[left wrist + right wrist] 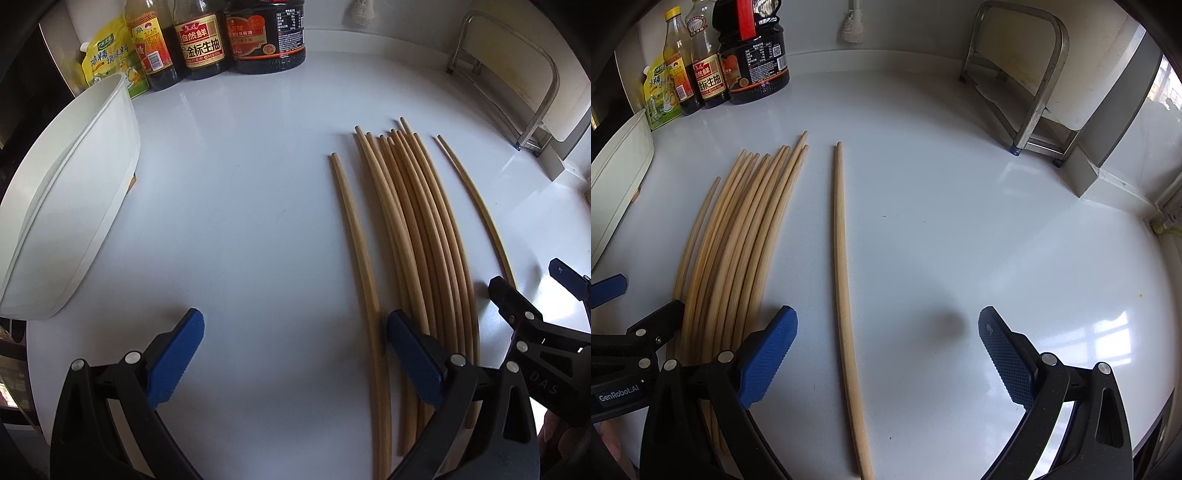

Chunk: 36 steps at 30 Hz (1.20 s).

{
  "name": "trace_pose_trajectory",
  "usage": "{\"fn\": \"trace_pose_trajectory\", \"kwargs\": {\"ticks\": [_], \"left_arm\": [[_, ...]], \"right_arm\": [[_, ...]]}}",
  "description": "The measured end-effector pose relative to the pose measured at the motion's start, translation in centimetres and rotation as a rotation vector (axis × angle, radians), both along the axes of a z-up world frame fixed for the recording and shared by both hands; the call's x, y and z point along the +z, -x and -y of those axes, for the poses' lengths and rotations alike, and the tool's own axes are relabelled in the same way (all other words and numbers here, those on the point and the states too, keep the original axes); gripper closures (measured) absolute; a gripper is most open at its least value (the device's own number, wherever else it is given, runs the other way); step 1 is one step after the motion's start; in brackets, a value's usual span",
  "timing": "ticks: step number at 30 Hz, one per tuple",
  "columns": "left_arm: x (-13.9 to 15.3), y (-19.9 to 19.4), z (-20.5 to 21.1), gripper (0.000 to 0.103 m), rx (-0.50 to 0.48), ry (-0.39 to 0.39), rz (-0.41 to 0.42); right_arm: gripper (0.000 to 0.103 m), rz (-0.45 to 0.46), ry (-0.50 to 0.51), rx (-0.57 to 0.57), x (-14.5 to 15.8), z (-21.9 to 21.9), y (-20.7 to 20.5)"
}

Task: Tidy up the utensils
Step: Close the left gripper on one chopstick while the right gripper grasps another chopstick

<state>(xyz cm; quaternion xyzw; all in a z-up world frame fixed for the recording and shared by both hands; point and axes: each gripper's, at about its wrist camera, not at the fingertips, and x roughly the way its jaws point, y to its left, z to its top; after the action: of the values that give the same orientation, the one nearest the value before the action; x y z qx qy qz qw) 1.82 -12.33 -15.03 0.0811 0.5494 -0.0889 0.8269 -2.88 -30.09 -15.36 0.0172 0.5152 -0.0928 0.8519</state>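
Observation:
A bundle of several wooden chopsticks (421, 236) lies lengthwise on the white counter; it also shows in the right wrist view (738, 240). One chopstick (354, 236) lies apart on the bundle's left, another single chopstick (842, 266) on its right. A white rectangular container (74, 199) stands at the left. My left gripper (295, 350) is open and empty, its right finger over the bundle's near ends. My right gripper (886, 354) is open and empty, straddling the single right chopstick. The right gripper also shows in the left wrist view (524, 291).
Sauce bottles (207, 40) and a yellow seasoning pouch (110, 62) stand at the back left. A metal rack (1027, 85) holding a board stands at the back right. A wall corner (1108, 147) edges the counter on the right.

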Motion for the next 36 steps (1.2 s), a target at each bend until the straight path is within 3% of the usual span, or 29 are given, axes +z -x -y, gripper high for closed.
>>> {"fn": "trace_pose_trajectory", "kwargs": {"ticks": [5,10,13,14,15,16,19,25,31,36], "left_arm": [[0.1,0.1,-0.4,0.008,0.012,-0.008,0.027],[0.8,0.5,0.5,0.041,-0.055,-0.031,0.086],[0.9,0.4,0.8,0.068,-0.080,-0.003,0.069],[1.0,0.3,0.9,0.084,-0.088,0.007,0.059],[1.0,0.2,1.1,0.094,-0.094,0.010,0.049],[1.0,0.2,1.0,0.094,-0.098,0.007,0.043],[1.0,0.1,1.0,0.096,-0.108,0.019,0.017],[2.4,-0.4,0.0,0.096,-0.116,0.080,-0.021],[6.7,-1.1,-2.1,0.096,-0.117,0.093,0.038],[10.6,-3.2,-5.7,0.096,-0.085,0.107,0.106]], "right_arm": [[0.014,0.010,-0.012,0.017,0.1,-0.1,0.1],[0.035,0.022,-0.038,0.059,0.4,-0.8,0.1],[0.060,0.016,-0.046,0.102,0.7,-1.7,-0.1],[0.065,0.011,-0.048,0.116,0.8,-2.0,-0.2],[0.079,0.007,-0.045,0.126,0.9,-2.2,-0.3],[0.097,0.002,-0.038,0.131,0.9,-2.4,-0.4],[0.097,-0.014,-0.035,0.130,1.0,-2.5,-0.7],[0.097,-0.017,-0.129,0.090,2.0,-1.9,-0.4],[0.097,0.024,-0.190,0.035,5.2,-2.4,-0.2],[0.097,0.083,-0.206,0.063,9.0,-5.5,-0.7]]}}
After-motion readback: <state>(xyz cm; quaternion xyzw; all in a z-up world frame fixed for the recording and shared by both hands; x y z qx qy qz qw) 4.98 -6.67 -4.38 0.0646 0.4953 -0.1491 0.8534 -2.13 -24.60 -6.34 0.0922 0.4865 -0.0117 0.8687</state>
